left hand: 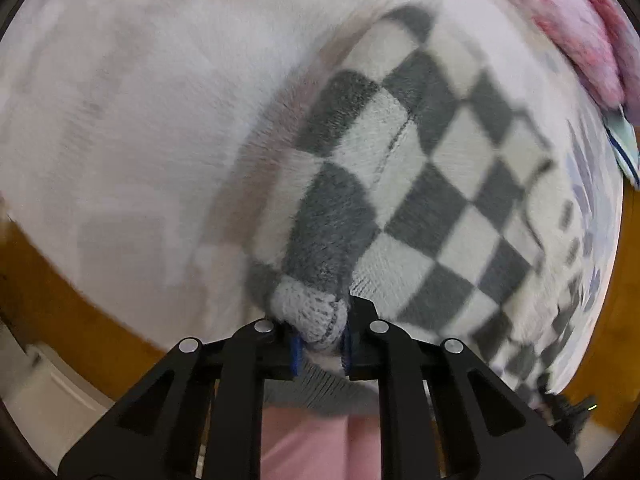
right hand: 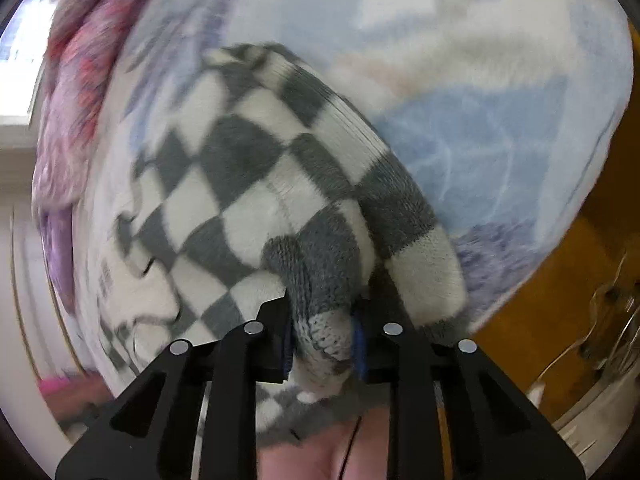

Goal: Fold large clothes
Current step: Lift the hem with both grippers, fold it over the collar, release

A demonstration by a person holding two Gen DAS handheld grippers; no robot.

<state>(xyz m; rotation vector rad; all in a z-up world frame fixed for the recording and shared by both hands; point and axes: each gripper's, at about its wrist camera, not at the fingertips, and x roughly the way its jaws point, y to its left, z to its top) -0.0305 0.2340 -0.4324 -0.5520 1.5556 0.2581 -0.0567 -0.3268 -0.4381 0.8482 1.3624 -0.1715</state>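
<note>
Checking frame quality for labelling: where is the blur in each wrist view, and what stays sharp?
Left wrist: bedsheet and far checks smeared; left gripper and pinched checkered sweater cuff sharp. Right wrist: edges and pink blanket streaked; right gripper and cuff crisp.

1 checkered garment (left hand: 420, 200), 1 pale printed sheet (left hand: 140, 120) under it, 1 pink-purple fluffy bundle (left hand: 576, 32) at its edge, 2 grippers: left (left hand: 320, 338), right (right hand: 322, 336), each pinching 1 garment corner.
</note>
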